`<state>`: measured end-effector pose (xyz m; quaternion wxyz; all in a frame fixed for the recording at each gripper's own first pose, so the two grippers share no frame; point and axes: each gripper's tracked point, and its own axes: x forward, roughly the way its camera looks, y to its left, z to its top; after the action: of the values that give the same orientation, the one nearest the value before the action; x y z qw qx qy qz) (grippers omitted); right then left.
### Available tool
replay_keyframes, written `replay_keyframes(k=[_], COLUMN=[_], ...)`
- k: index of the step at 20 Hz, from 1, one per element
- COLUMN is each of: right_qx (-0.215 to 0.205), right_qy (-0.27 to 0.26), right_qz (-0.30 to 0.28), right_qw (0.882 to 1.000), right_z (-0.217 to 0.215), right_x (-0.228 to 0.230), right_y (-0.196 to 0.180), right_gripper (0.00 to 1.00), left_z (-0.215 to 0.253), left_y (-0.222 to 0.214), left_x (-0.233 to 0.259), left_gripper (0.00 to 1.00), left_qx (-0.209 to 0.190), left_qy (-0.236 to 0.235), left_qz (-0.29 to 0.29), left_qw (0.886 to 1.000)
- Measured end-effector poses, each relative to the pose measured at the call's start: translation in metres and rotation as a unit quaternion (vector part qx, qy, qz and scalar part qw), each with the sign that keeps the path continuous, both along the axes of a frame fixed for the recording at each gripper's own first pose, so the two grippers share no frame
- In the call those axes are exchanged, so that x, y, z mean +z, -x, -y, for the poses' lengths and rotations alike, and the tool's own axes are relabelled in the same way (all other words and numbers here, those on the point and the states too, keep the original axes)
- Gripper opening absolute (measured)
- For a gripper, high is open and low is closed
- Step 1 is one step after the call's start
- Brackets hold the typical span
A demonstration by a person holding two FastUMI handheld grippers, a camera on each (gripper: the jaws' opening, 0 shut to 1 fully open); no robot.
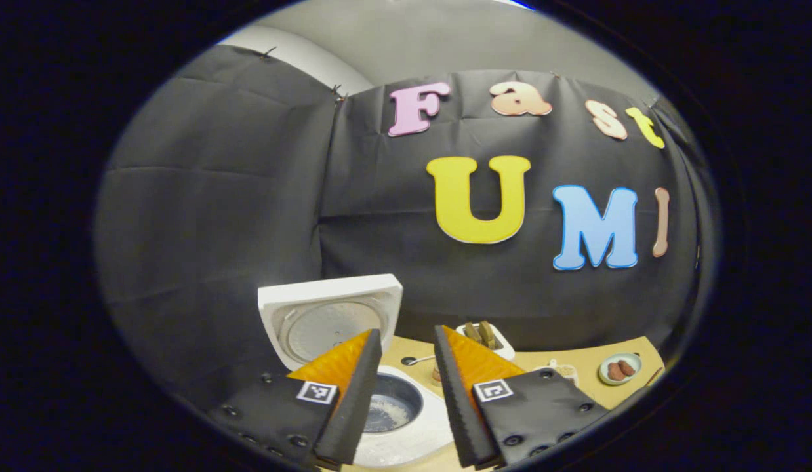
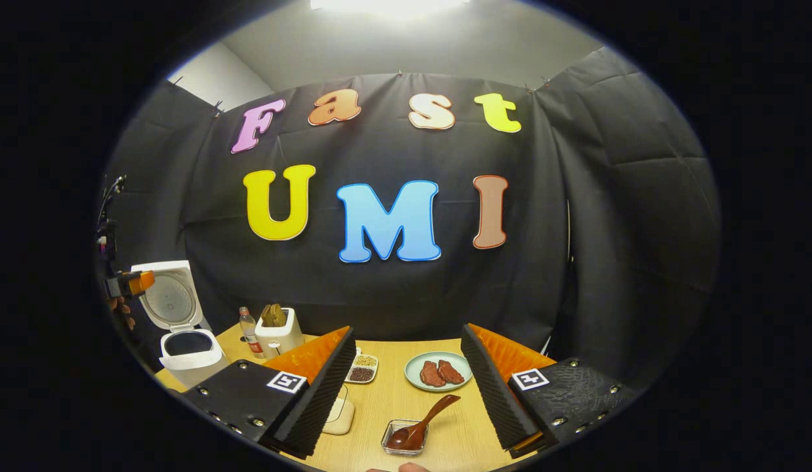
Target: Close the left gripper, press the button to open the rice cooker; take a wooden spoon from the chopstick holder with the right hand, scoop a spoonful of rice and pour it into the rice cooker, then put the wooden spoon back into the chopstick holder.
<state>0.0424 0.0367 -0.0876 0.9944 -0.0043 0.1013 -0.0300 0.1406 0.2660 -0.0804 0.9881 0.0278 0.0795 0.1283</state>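
Black cloth (image 2: pixel 609 216) hangs creased across the booth, a pale wall (image 2: pixel 393 46) rising behind it. Bright light (image 2: pixel 386 5) glares overhead, seemingly a ceiling lamp. Ahead lies a light wooden table (image 2: pixel 386 400).

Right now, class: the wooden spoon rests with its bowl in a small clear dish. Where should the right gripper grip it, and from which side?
Grip the wooden spoon by its handle, which slants up and out of the small clear dish toward the plate, free of the rim. Come down from above with the open right gripper, fingers either side of the shaft, probably at mid-handle.
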Motion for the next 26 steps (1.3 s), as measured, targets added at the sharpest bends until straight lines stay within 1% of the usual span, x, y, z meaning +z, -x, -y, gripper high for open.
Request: replay_keyframes(k=[1,5,6,8,9,10,11,13,14,16,18,19,21,22,23,25,26], right_qx=[0.005,0.035,0.033,0.018,0.007,-0.002,-0.012,-0.017,-0.020,-0.024,-0.023,-0.021,-0.022,-0.026,-0.032,-0.029,-0.032], right_qy=[-0.002,-0.013,-0.012,-0.013,-0.018,-0.023,-0.027,-0.039,-0.050,-0.057,-0.060,-0.068,-0.094,-0.103,-0.110,-0.132,-0.142], right_qz=[-0.001,-0.011,-0.017,-0.036,-0.045,-0.054,-0.066,-0.101,-0.116,-0.140,-0.166,-0.181,-0.217,-0.238,-0.259,-0.283,-0.293], right_qw=[1.000,0.999,0.999,0.999,0.999,0.998,0.997,0.994,0.992,0.988,0.984,0.981,0.971,0.965,0.959,0.950,0.945], right_z=[-0.001,-0.002,0.003,0.021,0.030,0.039,0.048,0.059,0.062,0.069,0.074,0.073,0.073,0.074,0.076,0.071,0.071], right_x=[-0.002,-0.019,-0.025,-0.041,-0.050,-0.059,-0.071,-0.101,-0.113,-0.136,-0.162,-0.176,-0.204,-0.223,-0.239,-0.262,-0.273], right_y=[0.000,-0.001,-0.001,0.003,0.004,0.004,0.003,0.001,-0.002,-0.010,-0.019,-0.023,-0.032,-0.033,-0.035,-0.046,-0.052], right_gripper=[0.98,0.98,0.98,0.98,0.98,0.98,0.98,0.98,0.98,0.98,0.98,0.98,0.98,0.98,0.98,0.98,0.96], left_z=[0.010,0.056,0.069,0.099,0.114,0.126,0.138,0.161,0.170,0.186,0.189,0.188,0.186,0.186,0.185,0.190,0.187], left_y=[0.003,0.022,0.025,0.030,0.032,0.035,0.035,0.039,0.039,0.041,0.042,0.041,0.042,0.042,0.042,0.043,0.042], left_x=[0.005,0.004,0.002,-0.003,-0.006,-0.005,-0.007,-0.016,-0.020,-0.025,-0.028,-0.028,-0.034,-0.037,-0.041,-0.053,-0.061], left_gripper=[0.73,0.80,0.82,0.81,0.93,0.97,0.99,0.98,0.99,0.99,0.98,0.99,0.99,0.98,0.99,0.99,0.99], left_qx=[-0.008,-0.050,-0.062,-0.092,-0.105,-0.116,-0.127,-0.148,-0.157,-0.172,-0.172,-0.168,-0.161,-0.160,-0.160,-0.174,-0.169], left_qy=[-0.004,-0.006,-0.006,0.003,0.004,0.004,0.006,0.012,0.014,0.018,0.016,0.015,0.012,0.013,0.016,0.044,0.047], left_qz=[0.008,0.013,0.010,0.006,0.007,0.008,0.006,-0.004,-0.008,-0.015,-0.020,-0.024,-0.035,-0.040,-0.045,-0.061,-0.070], left_qw=[1.000,0.999,0.998,0.996,0.994,0.993,0.992,0.989,0.987,0.985,0.985,0.985,0.986,0.986,0.986,0.982,0.982])
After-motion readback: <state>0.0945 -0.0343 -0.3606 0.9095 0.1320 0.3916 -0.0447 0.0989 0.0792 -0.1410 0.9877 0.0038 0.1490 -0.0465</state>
